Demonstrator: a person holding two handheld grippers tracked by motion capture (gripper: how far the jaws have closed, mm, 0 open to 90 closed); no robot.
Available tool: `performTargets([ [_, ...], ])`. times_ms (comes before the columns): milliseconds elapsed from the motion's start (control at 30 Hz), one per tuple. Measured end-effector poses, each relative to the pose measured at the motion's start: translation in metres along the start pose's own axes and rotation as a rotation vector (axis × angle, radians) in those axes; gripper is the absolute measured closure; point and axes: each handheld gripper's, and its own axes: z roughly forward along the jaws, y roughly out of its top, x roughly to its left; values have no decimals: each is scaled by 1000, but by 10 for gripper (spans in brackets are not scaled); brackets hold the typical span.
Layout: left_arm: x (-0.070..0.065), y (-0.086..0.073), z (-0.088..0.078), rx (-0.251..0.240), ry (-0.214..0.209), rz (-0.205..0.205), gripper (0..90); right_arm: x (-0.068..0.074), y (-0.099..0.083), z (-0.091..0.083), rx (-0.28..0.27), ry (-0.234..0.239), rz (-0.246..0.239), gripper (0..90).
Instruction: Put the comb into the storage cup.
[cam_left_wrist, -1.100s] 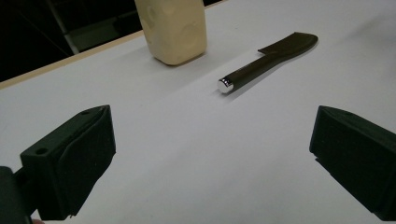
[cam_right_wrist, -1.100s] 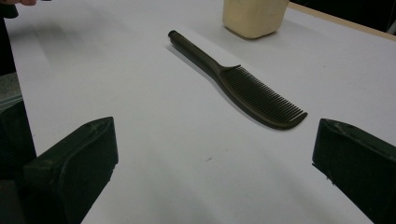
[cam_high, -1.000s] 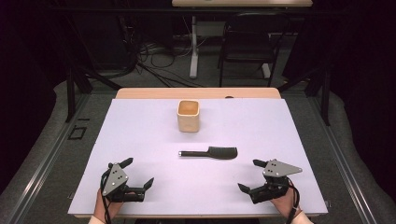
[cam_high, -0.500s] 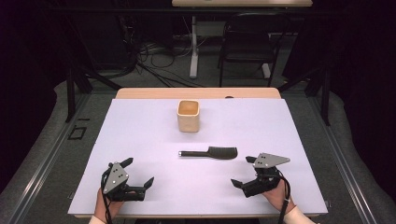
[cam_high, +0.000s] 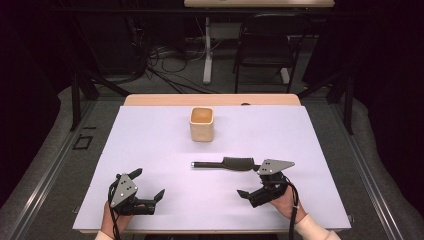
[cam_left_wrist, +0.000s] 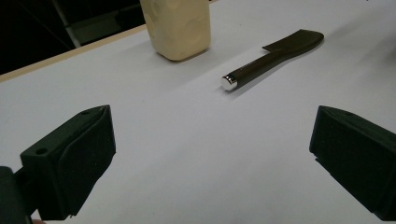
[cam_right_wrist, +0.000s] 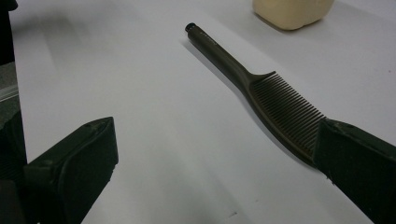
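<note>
High view: comb (cam_high: 231, 163) lies flat at frame centre on the white worktop (cam_high: 150, 145), untouched; beige cup (cam_high: 201, 123) stands upright above it, apart. Right gripper (cam_high: 252, 185) sits just below-right of the comb's toothed end, fingers spread, nothing held. Left gripper (cam_high: 148, 186) parked lower left, fingers spread, well apart from the comb.

Left gripper view: comb (cam_left_wrist: 275, 53) upper right, cup (cam_left_wrist: 176, 25) top centre, both far off.

Right gripper view: comb (cam_right_wrist: 261, 91) runs from upper centre to right finger (cam_right_wrist: 357, 165); contact cannot be told.

Judged: grasp not yet made; pickup and any placing are left.

Black comb (cam_high: 235, 163), cream cup (cam_high: 201, 124)
</note>
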Motion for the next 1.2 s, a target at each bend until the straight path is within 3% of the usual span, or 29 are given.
performTargets([
  [600, 0, 0, 1, 4, 1, -3, 3, 1, 22, 33, 38, 74, 0, 0],
  [933, 1, -1, 1, 5, 2, 2, 3, -1, 30, 46, 47, 76, -11, 0],
  [1200, 0, 0, 1, 4, 4, 1, 2, -6, 38, 52, 41, 71, 7, 0],
])
